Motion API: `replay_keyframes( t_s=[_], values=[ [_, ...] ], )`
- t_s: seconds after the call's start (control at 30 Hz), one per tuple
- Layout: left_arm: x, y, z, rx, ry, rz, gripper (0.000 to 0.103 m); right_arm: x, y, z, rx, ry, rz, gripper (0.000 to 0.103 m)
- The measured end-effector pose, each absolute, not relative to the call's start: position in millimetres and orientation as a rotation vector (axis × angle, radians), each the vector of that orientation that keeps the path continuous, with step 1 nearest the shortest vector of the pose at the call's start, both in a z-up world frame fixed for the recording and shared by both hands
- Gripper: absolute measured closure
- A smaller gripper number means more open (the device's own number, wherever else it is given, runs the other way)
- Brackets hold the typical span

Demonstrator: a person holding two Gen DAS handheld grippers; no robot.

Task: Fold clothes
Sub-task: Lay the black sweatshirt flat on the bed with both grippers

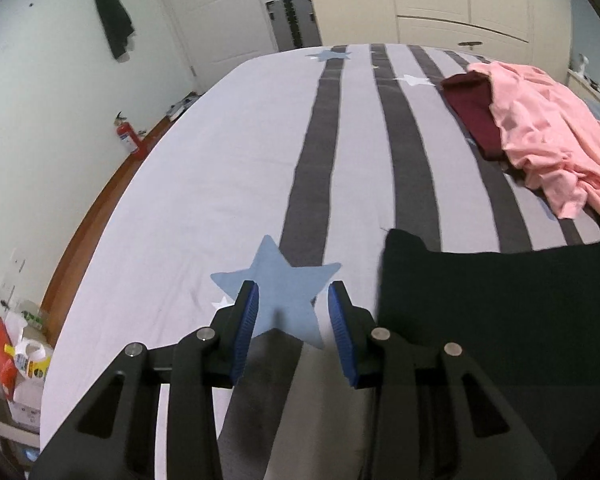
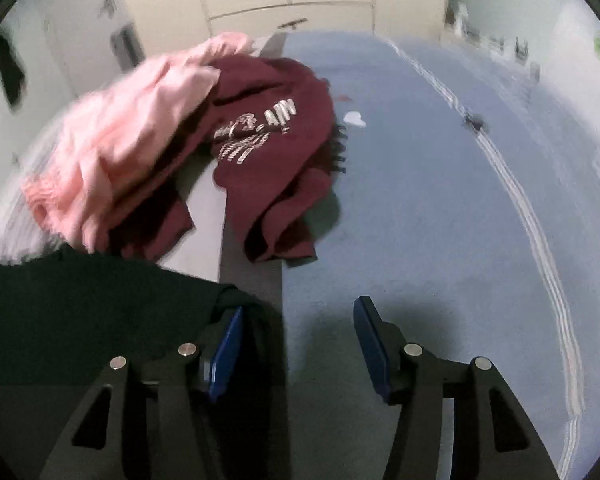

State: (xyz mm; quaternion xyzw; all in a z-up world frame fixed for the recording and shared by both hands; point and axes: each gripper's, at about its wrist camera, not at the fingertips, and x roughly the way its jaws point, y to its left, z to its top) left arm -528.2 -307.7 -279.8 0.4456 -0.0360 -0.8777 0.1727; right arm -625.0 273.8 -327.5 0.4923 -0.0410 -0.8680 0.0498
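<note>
Left wrist view first, reading from its left edge. A fire extinguisher [image 1: 126, 136] stands on the floor beside the bed [image 1: 204, 184], whose cover carries dark stripes and a blue star [image 1: 278, 280]. The left gripper [image 1: 294, 308] hangs over that star with its jaws spread apart and only the bedcover showing between the blue pads [image 1: 246, 328]; it pinches nothing. Just to the right of the star lies the black garment [image 1: 492, 320], spread fairly flat, its near-left corner just beside the gripper's right finger but not touching it as far as I can tell. Farther up the bed and to the right of the star sit a maroon garment [image 1: 474, 114] and, partly over it, a crumpled pink garment [image 1: 556, 136].

Right wrist view, again left to right: the pink garment [image 2: 120, 140], blurred, then the maroon garment [image 2: 268, 148] with its pale print, both up the bed from the black garment [image 2: 92, 312]. The right gripper [image 2: 298, 340] has its jaws spread; a bunched black edge hangs by the inner face of its left pad [image 2: 226, 354], while the right pad stands clear over bare bedcover, so nothing is pinched.

I judge the black garment light, soft and limp: it will sag and slide on the cover, so corners or hems are the places to take hold, one per gripper, pulled taut before folding.
</note>
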Motion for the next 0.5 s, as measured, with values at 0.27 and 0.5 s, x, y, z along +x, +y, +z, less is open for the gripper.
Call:
replay_keyframes(
  t_s=[0.27,0.5],
  values=[
    [-502,-262,-283,1.295,-0.225,-2.619,0.069,-600,282,-315,1.436,-0.152,-2.612,0.050],
    [-495,-243,-305,1.374,-0.177,-2.648,0.069,-571,250,-311,1.364,0.093,-2.519,0.049]
  ],
)
